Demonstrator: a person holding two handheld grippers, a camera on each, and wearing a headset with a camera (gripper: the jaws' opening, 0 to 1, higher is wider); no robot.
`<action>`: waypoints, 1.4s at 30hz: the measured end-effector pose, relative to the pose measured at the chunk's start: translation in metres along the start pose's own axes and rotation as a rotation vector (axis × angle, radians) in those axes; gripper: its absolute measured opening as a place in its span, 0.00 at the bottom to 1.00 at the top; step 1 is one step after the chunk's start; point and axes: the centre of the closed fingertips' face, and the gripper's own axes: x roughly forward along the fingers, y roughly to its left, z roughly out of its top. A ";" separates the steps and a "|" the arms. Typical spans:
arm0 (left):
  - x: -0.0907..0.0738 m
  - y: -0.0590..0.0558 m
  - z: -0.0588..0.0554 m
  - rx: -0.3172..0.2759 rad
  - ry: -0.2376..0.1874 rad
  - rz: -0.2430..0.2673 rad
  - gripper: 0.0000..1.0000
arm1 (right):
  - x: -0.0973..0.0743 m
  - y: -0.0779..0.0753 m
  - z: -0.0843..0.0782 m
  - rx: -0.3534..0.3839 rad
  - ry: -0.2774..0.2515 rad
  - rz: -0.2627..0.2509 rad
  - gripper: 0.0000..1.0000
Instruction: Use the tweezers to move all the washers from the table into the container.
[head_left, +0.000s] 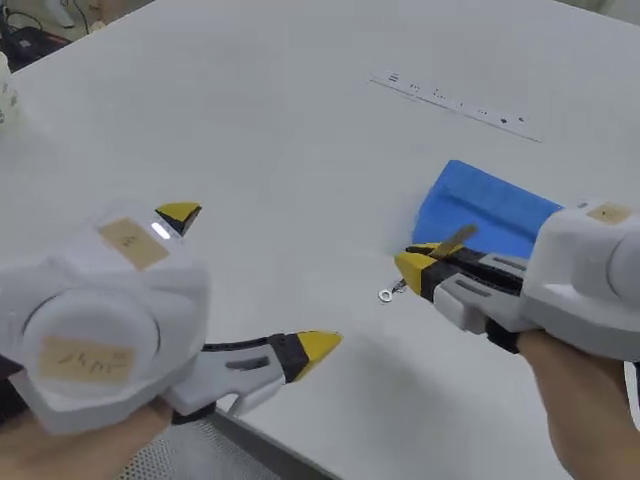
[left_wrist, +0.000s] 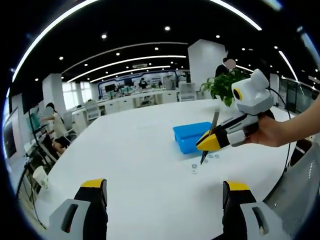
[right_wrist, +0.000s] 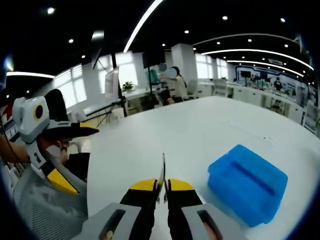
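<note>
- Left tongs (head_left: 250, 280) lie nearest, at the near left above the tabletop (head_left: 250, 110) edge; their yellow tips stand wide apart with nothing between them, as the left gripper view (left_wrist: 164, 186) also shows
- Right tongs (head_left: 415, 262) reach in from the near right, clamped tight on the tweezers (head_left: 455, 240); in the right gripper view the thin tweezers (right_wrist: 162, 170) rise out of the narrow gap between these tongs (right_wrist: 162, 187)
- The tweezers slant down and to the left, their point at a washer (head_left: 386, 295) that lies flat on the tabletop; whether the point touches it or already nips it, I cannot tell
- In the left gripper view a few more washers (left_wrist: 194, 172) lie loose around the tweezers' point (left_wrist: 202, 160), all on the tabletop
- The container (head_left: 490, 210), a blue box, sits just far and right of that washer, close to the right tongs; whether anything is in it cannot be told
- Step in hand, as I judge it: picking up one washer, with several not yet moved, so the task is far from done
- The next move calls for a sure pinch on the washer's thin rim, likely with one point through the hole, then a small lift and a short carry far and right over the container's wall before the tweezers let go; the left tongs seem to have no part in it
</note>
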 end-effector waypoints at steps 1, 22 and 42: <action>0.000 0.001 -0.002 0.014 0.007 0.005 0.96 | 0.001 -0.002 -0.001 0.001 -0.001 -0.006 0.04; 0.004 -0.002 -0.018 0.109 0.108 0.002 0.91 | -0.004 -0.009 -0.036 -0.077 0.222 -0.002 0.02; 0.004 0.000 -0.021 0.129 0.124 0.018 0.88 | -0.002 -0.004 -0.057 -0.077 0.356 0.009 0.02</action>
